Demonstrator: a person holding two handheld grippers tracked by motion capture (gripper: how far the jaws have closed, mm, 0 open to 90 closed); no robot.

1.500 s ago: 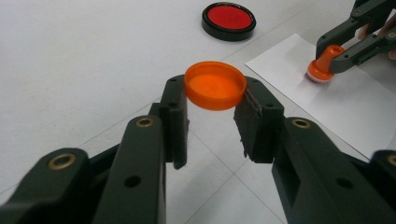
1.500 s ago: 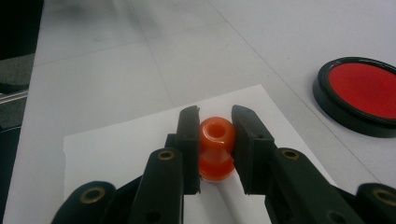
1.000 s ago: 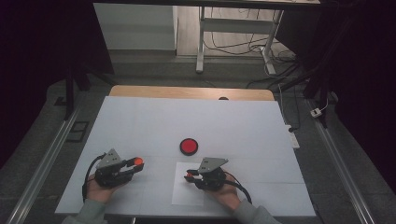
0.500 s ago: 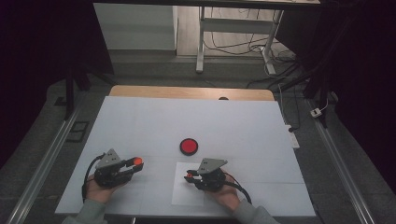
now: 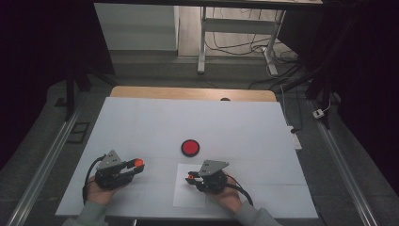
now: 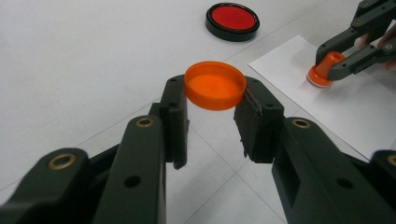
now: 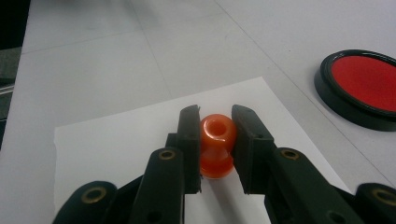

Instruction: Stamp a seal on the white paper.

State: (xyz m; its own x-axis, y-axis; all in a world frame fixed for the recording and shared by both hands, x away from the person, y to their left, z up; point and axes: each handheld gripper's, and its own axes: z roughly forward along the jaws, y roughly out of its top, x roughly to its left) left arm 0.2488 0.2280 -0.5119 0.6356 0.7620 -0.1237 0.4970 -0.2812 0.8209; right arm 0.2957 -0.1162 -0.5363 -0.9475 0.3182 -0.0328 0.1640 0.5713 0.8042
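My left gripper (image 6: 212,100) is shut on a round orange cap (image 6: 215,85), held just above the white table; in the high view that left gripper (image 5: 136,164) sits at the front left. My right gripper (image 7: 215,128) is shut on the knob handle of an orange stamp (image 7: 216,144), whose base rests on a white sheet of paper (image 7: 116,140). From above, the right gripper (image 5: 191,178) stands over the paper (image 5: 188,195). The stamp (image 6: 322,70) also shows in the left gripper view, standing upright on the paper. A red ink pad in a black rim (image 5: 190,148) lies beyond both grippers.
The white table top (image 5: 197,122) reaches back to a wooden strip (image 5: 188,93). Metal rails (image 5: 42,165) run along both sides. The ink pad (image 7: 362,86) lies close to the right of the paper; behind the table are desk legs and cables on the floor.
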